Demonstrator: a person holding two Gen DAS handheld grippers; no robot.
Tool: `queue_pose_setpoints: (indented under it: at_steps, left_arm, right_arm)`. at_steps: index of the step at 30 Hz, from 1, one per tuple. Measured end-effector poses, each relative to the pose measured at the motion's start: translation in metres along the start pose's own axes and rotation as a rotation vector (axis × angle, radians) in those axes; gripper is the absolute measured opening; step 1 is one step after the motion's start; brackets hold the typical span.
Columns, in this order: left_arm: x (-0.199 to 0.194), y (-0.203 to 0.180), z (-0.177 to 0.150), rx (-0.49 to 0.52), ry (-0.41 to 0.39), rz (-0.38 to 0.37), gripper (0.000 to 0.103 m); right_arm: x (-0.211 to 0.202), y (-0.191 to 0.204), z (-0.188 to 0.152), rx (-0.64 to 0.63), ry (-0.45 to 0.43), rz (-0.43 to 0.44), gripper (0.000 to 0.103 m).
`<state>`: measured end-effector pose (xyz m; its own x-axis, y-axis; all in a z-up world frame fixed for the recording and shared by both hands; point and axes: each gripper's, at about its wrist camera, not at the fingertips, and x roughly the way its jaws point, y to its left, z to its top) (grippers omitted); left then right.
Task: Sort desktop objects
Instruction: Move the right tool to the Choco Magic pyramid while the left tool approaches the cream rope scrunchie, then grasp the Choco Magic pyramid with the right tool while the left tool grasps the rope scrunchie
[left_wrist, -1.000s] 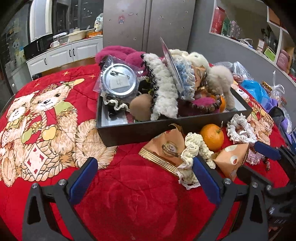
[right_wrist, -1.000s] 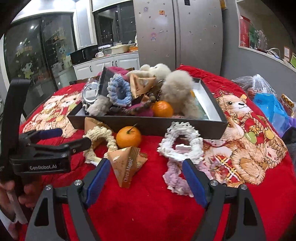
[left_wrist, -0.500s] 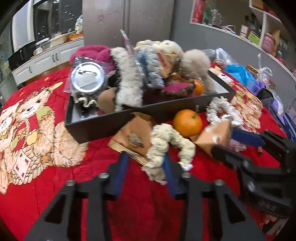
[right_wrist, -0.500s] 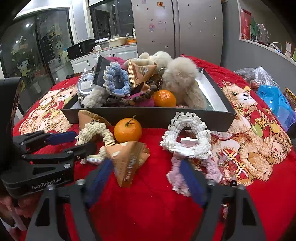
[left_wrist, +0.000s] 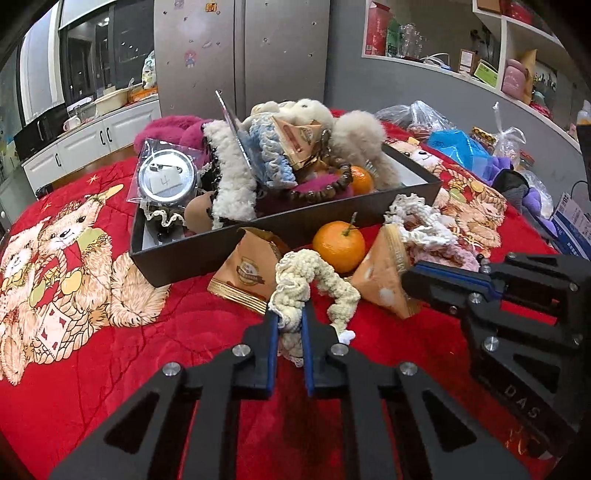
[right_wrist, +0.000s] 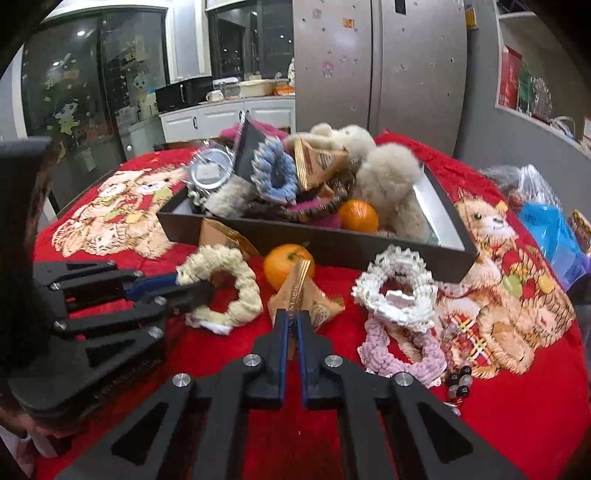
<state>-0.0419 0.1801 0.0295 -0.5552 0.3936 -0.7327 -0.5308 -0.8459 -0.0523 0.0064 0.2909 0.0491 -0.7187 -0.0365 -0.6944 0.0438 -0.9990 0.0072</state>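
Note:
A cream scrunchie (left_wrist: 314, 269) lies on the red bear blanket in front of the black tray (left_wrist: 192, 254). My left gripper (left_wrist: 288, 317) has its near loop between its blue pads; the jaws are closing and squeeze the fabric. From the right wrist view the left gripper (right_wrist: 184, 286) shows at the scrunchie (right_wrist: 218, 255). A tan triangular snack packet (right_wrist: 317, 306) stands beside a loose orange (right_wrist: 282, 262). My right gripper (right_wrist: 291, 317) is shut on the packet's near edge. In the left wrist view the right gripper (left_wrist: 410, 277) touches that packet (left_wrist: 380, 273).
The tray is heaped with plush toys, scrunchies, a packet, a round tin and an orange. A second tan packet (left_wrist: 247, 273) leans on its front wall. A white scrunchie (right_wrist: 391, 295), a pink one (right_wrist: 406, 354) and beads (right_wrist: 458, 384) lie right. Plastic bags (left_wrist: 454, 144) crowd the far right.
Both grippers went from wide open to closed. The left moved in on the cream scrunchie and pinched it. The right stayed in place and shut on the triangular packet.

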Motion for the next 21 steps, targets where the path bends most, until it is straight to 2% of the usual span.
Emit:
queue_pose_setpoints:
  at_steps: [8,14,15,16,18,21]
  left_arm:
    - [-0.014,0.005,0.001,-0.022,-0.029,0.008,0.012]
    - [-0.011,0.011,-0.001,-0.044,-0.017,0.02,0.012]
    - [-0.011,0.011,-0.002,-0.042,-0.015,0.021,0.012]
    - [-0.011,0.01,-0.002,-0.038,-0.014,0.02,0.012]
    - [-0.011,0.009,-0.002,-0.034,-0.018,0.017,0.012]
    - [-0.011,0.007,-0.002,-0.03,-0.016,0.015,0.012]
  right_arm:
    - [-0.011,0.009,0.004,-0.026,-0.017,0.049,0.0]
    - [-0.003,0.003,0.0,-0.011,0.03,0.047,0.001]
    - [-0.001,0.001,-0.001,-0.005,0.041,0.057,0.009]
    - [0.0,-0.001,-0.001,0.002,0.042,0.066,0.028]
    - [0.001,-0.002,-0.002,0.014,0.035,0.071,0.049]
    - [0.004,0.0,-0.003,0.009,0.033,0.053,0.05]
